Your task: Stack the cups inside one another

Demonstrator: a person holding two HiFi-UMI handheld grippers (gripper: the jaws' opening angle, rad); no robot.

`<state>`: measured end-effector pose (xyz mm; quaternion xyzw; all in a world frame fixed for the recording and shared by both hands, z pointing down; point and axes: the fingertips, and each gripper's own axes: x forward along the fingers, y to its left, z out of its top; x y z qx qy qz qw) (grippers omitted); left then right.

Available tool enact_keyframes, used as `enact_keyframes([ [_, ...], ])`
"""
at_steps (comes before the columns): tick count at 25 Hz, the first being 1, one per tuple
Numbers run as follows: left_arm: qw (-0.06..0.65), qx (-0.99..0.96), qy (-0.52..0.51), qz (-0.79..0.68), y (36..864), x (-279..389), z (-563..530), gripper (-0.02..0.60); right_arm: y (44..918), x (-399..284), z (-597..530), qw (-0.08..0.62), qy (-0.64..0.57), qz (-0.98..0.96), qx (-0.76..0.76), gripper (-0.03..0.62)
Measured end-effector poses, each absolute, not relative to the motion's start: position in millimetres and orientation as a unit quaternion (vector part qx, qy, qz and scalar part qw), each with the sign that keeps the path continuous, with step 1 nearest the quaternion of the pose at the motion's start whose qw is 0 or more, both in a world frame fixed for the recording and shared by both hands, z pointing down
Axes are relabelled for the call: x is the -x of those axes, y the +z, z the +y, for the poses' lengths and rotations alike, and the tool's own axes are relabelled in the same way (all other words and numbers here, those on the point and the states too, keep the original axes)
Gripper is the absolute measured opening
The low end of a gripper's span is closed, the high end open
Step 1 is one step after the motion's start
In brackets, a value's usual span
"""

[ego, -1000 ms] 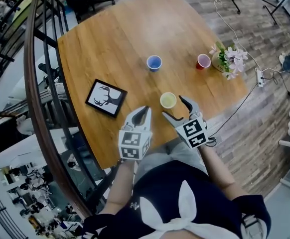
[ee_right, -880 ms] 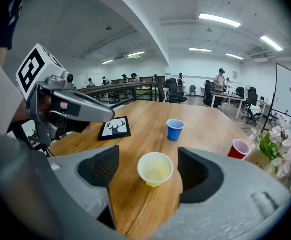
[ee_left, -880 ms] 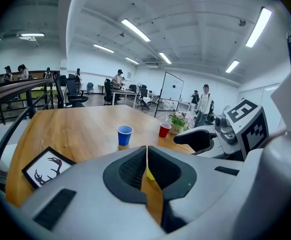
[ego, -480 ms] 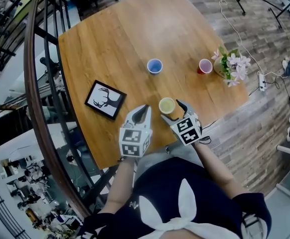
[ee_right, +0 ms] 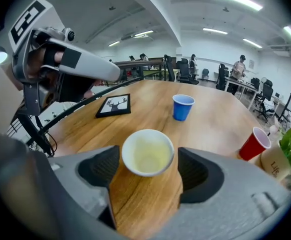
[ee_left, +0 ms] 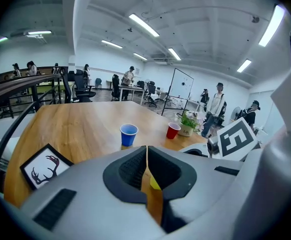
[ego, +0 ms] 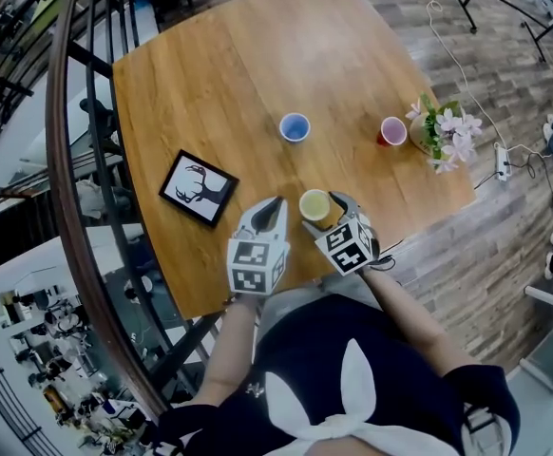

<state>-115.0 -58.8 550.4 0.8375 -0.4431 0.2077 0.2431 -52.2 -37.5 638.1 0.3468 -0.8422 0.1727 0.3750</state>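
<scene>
A yellow cup [ego: 314,204] [ee_right: 147,152] stands upright near the table's front edge, between the spread jaws of my right gripper [ego: 322,207] [ee_right: 148,168], which is open around it with gaps on both sides. A blue cup [ego: 295,126] [ee_right: 183,106] [ee_left: 128,134] stands mid-table. Farther right, a red cup [ego: 391,130] [ee_right: 252,144] [ee_left: 173,130] stands beside a plant. My left gripper [ego: 271,209] [ee_left: 146,160] is shut and empty, just left of the yellow cup.
A framed deer picture [ego: 199,187] lies at the table's left front. A potted flowering plant [ego: 440,131] stands at the right edge next to the red cup. A curved railing [ego: 67,160] runs along the left. Cables lie on the floor at right.
My right gripper has moved forward and left until its open jaws stand on both sides of the yellow cup. The left gripper has barely moved.
</scene>
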Motion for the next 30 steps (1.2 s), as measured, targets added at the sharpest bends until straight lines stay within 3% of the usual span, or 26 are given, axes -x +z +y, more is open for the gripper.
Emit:
enact_keyframes([
  [6, 0.250, -0.829, 0.209, -0.455, 554.3, 120.6, -55.4, 0.026, 641.4, 53.1, -36.2, 0.384, 0.175, -0.845, -0.330, 0.354],
  [8, 0.251, -0.827, 0.209, -0.458, 555.2, 120.9, -54.3, 0.026, 640.9, 54.1, -35.3, 0.385, 0.170, -0.847, -0.325, 0.325],
  [30, 0.242, -0.823, 0.209, -0.470, 550.3, 121.3, -56.0, 0.026, 608.3, 45.5, -48.2, 0.357, 0.146, -0.859, -0.336, 0.322],
])
